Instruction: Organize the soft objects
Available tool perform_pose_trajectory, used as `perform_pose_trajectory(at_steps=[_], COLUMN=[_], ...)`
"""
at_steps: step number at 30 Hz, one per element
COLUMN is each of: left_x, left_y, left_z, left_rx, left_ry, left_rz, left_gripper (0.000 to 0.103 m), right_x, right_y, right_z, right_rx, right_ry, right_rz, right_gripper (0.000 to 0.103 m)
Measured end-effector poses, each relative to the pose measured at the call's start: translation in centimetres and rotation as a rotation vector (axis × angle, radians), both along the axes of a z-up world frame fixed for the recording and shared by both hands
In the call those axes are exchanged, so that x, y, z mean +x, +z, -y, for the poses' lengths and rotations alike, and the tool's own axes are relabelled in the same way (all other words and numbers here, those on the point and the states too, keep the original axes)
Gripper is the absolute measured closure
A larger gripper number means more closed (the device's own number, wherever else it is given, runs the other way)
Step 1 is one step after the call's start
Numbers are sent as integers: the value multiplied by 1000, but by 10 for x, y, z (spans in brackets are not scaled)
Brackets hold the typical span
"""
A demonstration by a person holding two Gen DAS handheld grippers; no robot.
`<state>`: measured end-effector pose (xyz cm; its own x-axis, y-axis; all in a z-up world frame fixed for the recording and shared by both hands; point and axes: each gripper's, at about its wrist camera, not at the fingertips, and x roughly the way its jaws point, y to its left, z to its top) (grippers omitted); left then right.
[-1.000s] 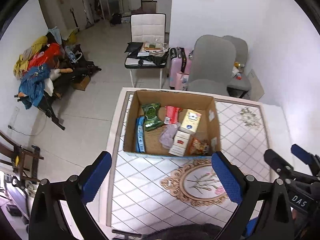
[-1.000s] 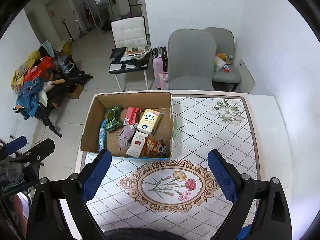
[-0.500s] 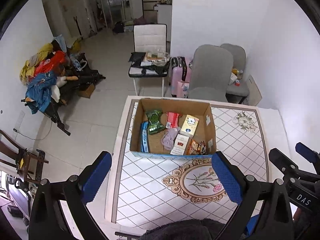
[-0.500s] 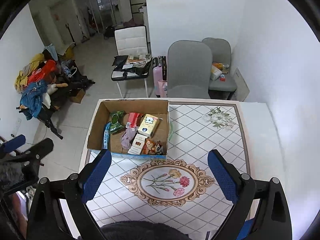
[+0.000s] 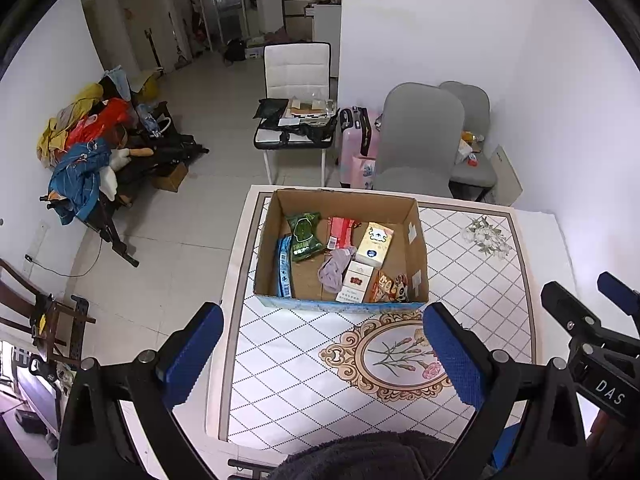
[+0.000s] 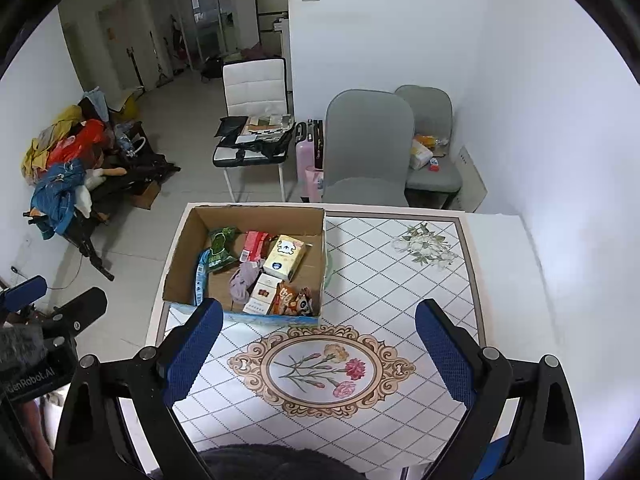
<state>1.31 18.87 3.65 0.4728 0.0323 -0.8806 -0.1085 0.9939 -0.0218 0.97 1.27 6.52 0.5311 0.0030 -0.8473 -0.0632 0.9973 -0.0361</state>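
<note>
An open cardboard box [image 5: 416, 236] [image 6: 180, 256] stands on the table's far left part. Inside lie a green packet [image 5: 305, 236] [image 6: 221, 249], a blue packet [image 5: 283, 264], a red packet [image 5: 340, 231], a yellow tissue pack [image 5: 374, 243] [image 6: 284, 257], a purple cloth [image 5: 336, 271] [image 6: 244, 280], a white-red carton [image 5: 354, 282] and an orange snack bag [image 5: 390, 288] [image 6: 294, 300]. My left gripper [image 5: 322, 354] is open and empty, high above the table's near edge. My right gripper [image 6: 318, 350] is open and empty, over the flower medallion [image 6: 320, 370].
The tiled-pattern table [image 5: 480, 280] [image 6: 400, 280] has a white strip on its right. Two grey chairs [image 5: 416, 140] and a pink suitcase [image 5: 354, 140] stand behind it. A white chair [image 5: 298, 100] with clutter and a clothes pile [image 5: 84, 152] are on the floor to the left.
Both grippers have risen and pulled back from the table, so the box looks smaller and farther. Both stay open and empty.
</note>
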Motion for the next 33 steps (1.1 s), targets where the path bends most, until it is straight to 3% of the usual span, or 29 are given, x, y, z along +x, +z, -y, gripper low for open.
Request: perform_pose_trajectory(at_steps=[33], left_x=[-3], left_y=[-4], left_z=[1], left_rx=[8], left_ry=[-3], left_rz=[-9], left_gripper=[1], right_x=[-5], right_y=[-7], right_z=[9], right_rx=[-21], right_ry=[-47], right_rz=[-13], right_gripper=[4])
